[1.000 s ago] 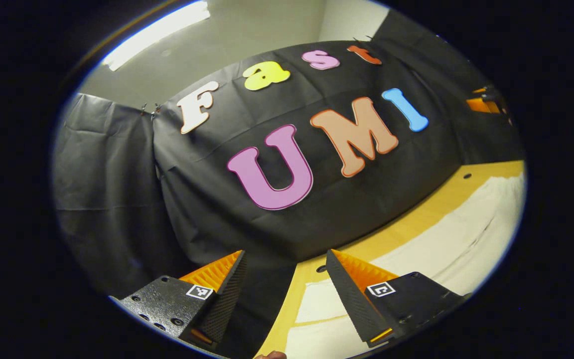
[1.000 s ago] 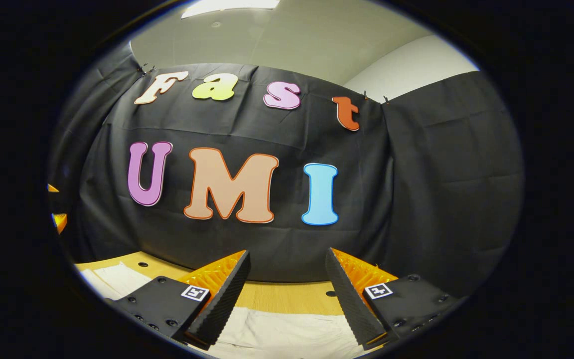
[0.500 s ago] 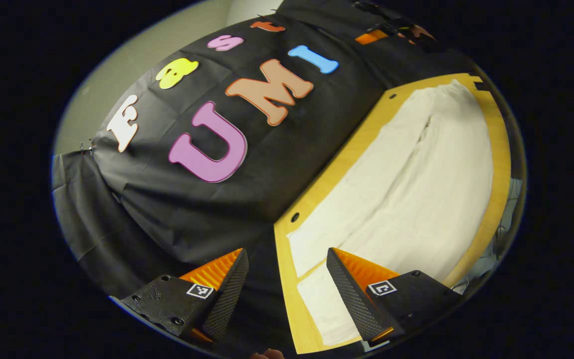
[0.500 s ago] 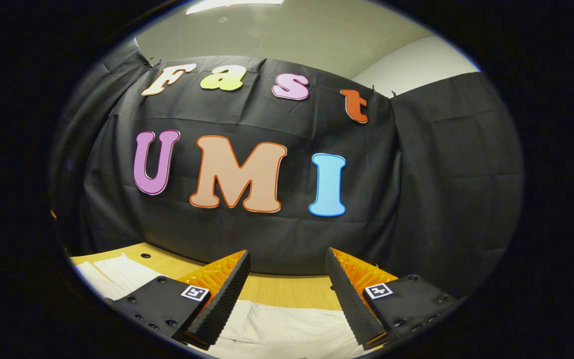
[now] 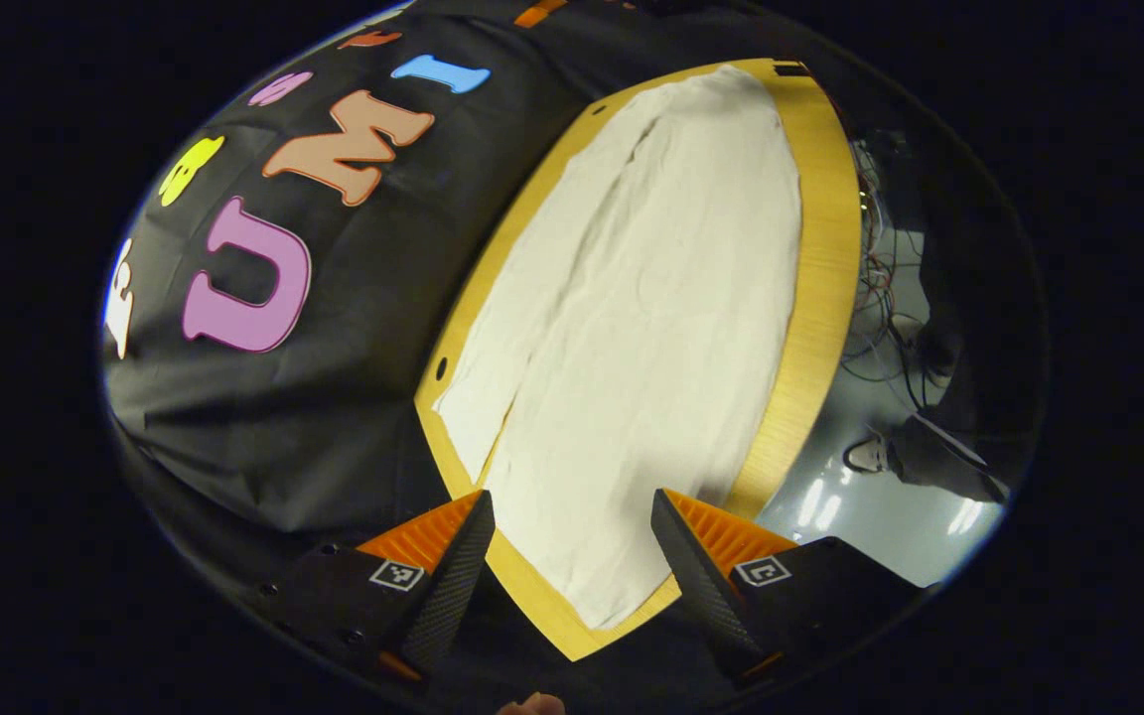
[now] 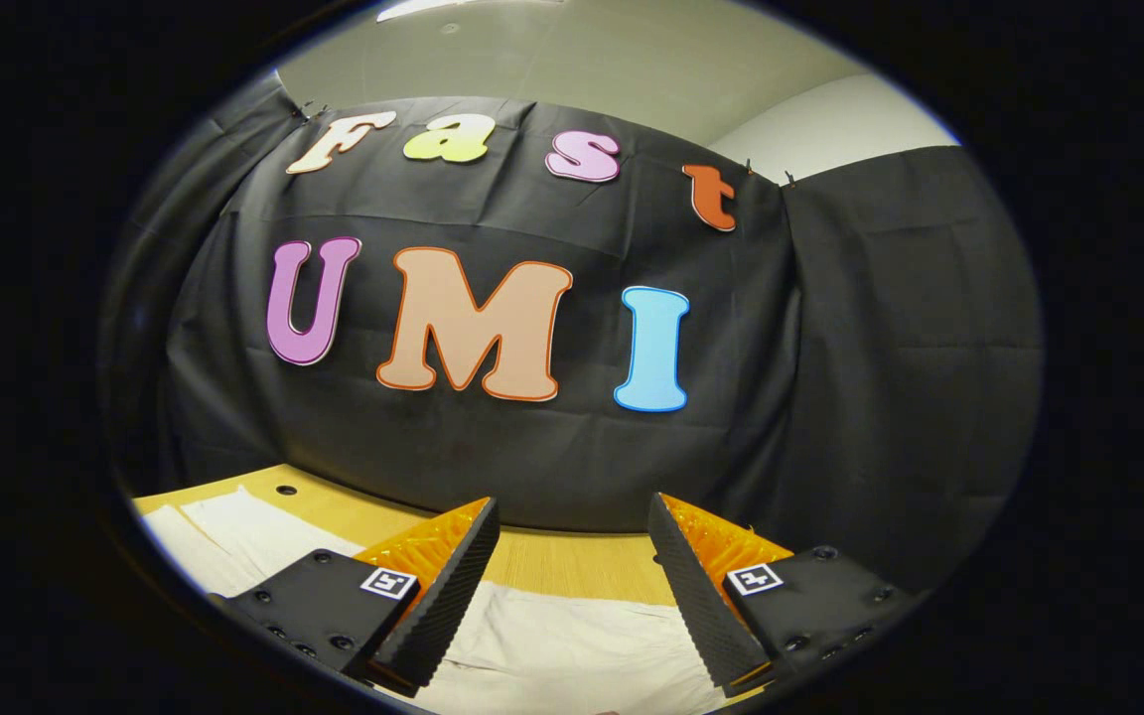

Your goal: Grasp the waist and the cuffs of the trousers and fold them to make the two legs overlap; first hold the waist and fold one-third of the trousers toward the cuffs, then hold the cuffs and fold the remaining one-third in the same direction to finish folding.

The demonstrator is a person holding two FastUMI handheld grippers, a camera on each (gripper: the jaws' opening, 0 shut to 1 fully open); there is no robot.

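Observation:
White trousers lie flat and full length on a yellow wooden table in the left gripper view, both legs side by side. My left gripper is open above the near end of the trousers, touching nothing. In the right gripper view, the trousers show as pale cloth just below the fingers, with another part at the left. My right gripper is open over that cloth and holds nothing.
The black cloth wall rises right behind the table's far edge. Small holes dot the table's border. Beyond the table's other long side lies a grey floor with cables and dark gear.
The left gripper has tilted down and swung, so the whole trousers and table came into sight. The right gripper has dipped slightly, showing a little more cloth. Both stay open.

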